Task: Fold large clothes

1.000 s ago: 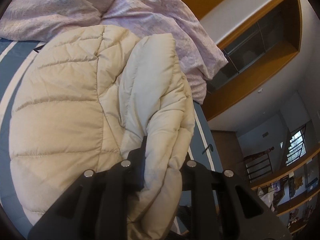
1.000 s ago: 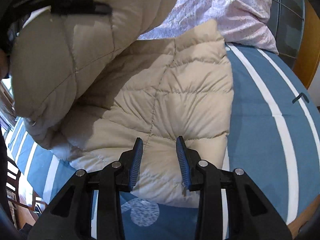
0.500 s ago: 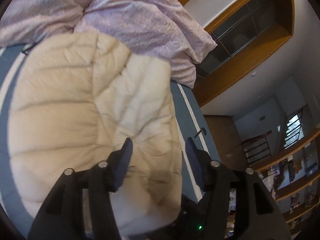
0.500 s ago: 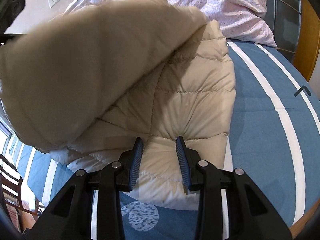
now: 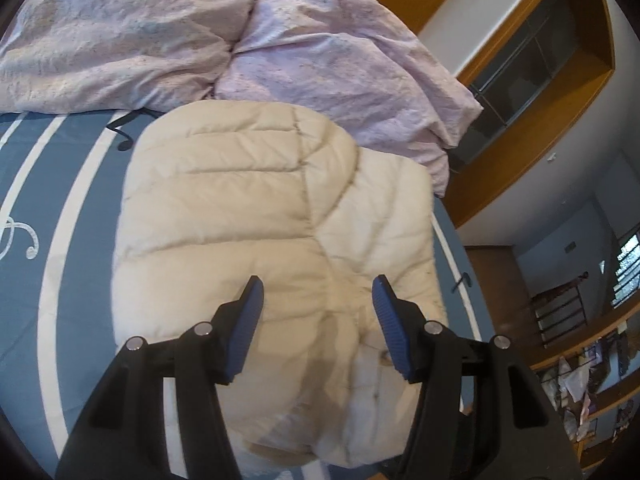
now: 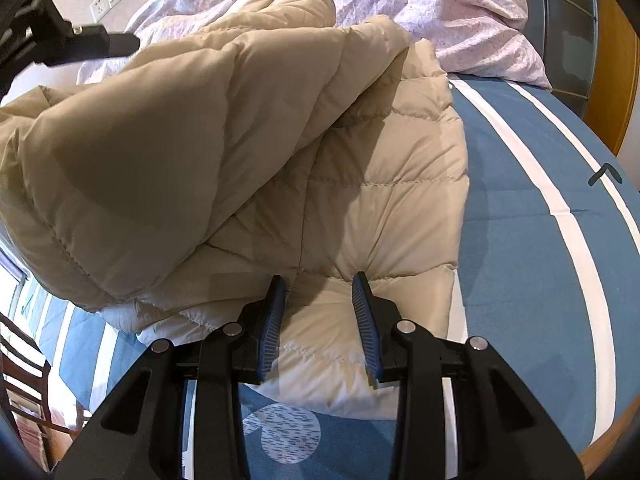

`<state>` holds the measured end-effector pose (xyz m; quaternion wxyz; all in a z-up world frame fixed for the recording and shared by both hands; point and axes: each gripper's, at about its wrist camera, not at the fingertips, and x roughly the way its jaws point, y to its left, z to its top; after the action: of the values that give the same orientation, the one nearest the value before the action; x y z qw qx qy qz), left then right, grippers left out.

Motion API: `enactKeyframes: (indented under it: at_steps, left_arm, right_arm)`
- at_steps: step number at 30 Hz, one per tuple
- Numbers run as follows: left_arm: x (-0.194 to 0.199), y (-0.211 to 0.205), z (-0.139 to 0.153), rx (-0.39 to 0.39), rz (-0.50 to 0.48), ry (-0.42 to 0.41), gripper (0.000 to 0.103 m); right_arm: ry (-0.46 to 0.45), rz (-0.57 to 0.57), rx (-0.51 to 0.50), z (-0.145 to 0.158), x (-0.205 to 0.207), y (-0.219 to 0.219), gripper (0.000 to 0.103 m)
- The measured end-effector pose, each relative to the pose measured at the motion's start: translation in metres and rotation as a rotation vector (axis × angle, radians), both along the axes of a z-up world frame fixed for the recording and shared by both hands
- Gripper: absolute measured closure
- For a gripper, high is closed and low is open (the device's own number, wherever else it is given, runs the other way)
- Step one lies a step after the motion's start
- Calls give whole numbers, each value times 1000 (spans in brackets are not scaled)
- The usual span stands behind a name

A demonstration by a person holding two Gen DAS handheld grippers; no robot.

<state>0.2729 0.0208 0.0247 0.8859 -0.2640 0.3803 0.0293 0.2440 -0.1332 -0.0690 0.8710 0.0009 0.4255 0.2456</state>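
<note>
Item: beige quilted down jacket point(image 5: 256, 216), laid on a bed with a blue, white-striped sheet point(image 6: 520, 208), just in front of a rumpled lilac duvet point(image 5: 280, 40).

Condition: one side folded over onto the body; in the right wrist view the folded layer stood puffed and raised above the lower layer, not yet settled flat.

Left tongs point(image 5: 318, 320): jaws had just been opening, now parted, hovering over the near part of the jacket with nothing pinched between the blue pads point(image 5: 390, 332).

Right tongs point(image 6: 318, 320): partly open, tips pressed down into the padding near the hem and dimpling it, apparently pinning rather than gripping; no fabric seen caught between the jaws.

Step in hand, as judged: release after the first lengthwise fold.

Next move, as judged: flatten the lofty top layer, then take the opposite edge or a sleeve (sleeve position hard to make out) and bring it across; slippery, springy filling likely to unfold unless held.
</note>
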Motion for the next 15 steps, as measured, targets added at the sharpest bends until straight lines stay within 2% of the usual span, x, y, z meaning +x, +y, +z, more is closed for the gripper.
enactKeyframes:
  at_steps: [7,15]
  left_arm:
    - [0,1,-5,57,16,5,46]
    - [7,-6,-24,67,14,27,46]
  right_arm:
    - [8,-3,11,-1,3,-2,66]
    - [9,0,16,-2,6,-3,66]
